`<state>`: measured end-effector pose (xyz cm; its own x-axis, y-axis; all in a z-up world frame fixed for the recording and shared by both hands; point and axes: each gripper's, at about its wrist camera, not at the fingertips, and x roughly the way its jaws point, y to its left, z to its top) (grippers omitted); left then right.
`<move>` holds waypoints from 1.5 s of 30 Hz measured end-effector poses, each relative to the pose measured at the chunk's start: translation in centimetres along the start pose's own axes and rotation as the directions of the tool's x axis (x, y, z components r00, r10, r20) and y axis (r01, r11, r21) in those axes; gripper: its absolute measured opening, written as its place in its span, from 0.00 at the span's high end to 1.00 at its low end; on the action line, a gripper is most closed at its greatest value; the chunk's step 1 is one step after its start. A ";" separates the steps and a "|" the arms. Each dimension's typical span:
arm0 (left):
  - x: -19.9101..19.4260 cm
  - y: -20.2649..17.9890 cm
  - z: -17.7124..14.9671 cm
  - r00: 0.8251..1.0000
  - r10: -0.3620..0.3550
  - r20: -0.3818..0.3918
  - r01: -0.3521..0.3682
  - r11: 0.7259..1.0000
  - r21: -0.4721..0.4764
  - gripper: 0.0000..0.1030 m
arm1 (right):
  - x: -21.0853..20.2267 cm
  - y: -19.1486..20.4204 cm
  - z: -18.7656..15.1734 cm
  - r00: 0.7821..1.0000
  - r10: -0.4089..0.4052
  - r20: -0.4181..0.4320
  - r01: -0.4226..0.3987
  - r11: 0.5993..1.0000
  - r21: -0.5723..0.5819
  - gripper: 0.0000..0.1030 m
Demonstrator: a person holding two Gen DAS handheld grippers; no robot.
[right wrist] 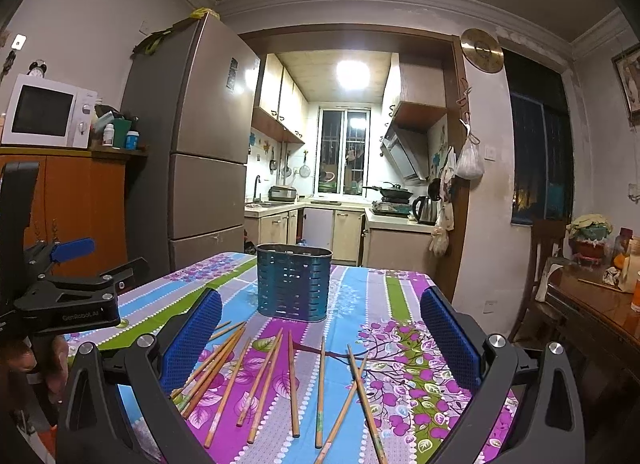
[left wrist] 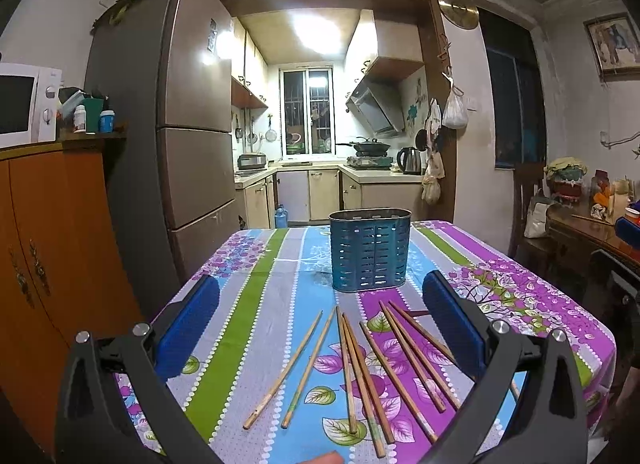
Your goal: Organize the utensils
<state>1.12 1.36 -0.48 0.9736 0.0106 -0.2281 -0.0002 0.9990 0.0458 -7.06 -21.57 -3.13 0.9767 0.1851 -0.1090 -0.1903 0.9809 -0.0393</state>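
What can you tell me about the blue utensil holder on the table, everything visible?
The blue utensil holder is an oval bin, apparently metal, its walls pierced by rows of short horizontal slots, with a plain rim. It stands upright on the striped floral tablecloth near the table's far edge, beyond the scattered wooden chopsticks. No utensils rise above its rim; its inside is hidden. Nothing but the cloth touches it.

Bare tablecloth (right wrist: 360,300) flanks the holder (right wrist: 294,282); scattered chopsticks (right wrist: 294,380) crowd its front
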 end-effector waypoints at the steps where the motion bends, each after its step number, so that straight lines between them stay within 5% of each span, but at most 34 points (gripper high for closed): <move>1: 0.0 0.0 0.0 1.000 0.002 0.002 -0.002 1.000 0.002 0.05 | 0.0 0.0 0.0 1.000 -0.001 0.000 0.001 1.000 0.000 0.03; 37: 1.3 0.3 -0.5 1.000 0.008 -0.011 -0.008 1.000 -0.002 0.05 | 0.9 0.1 -0.1 1.000 -0.006 0.020 0.006 1.000 0.017 0.03; 41: 0.4 1.1 1.8 0.997 0.048 0.060 -0.050 0.998 0.024 0.05 | 1.1 0.1 0.2 1.000 -0.002 0.028 0.002 1.000 0.004 0.03; 45: -3.1 3.0 7.5 0.968 0.037 0.248 -0.050 0.998 0.049 0.05 | 0.9 0.0 1.5 0.997 -0.008 0.075 0.008 1.000 0.001 0.03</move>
<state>-0.22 4.04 7.62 0.9991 0.0359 0.0225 -0.0381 0.9937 0.1050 -6.03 -21.31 -1.72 0.9830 0.1807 -0.0336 -0.1820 0.9825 -0.0398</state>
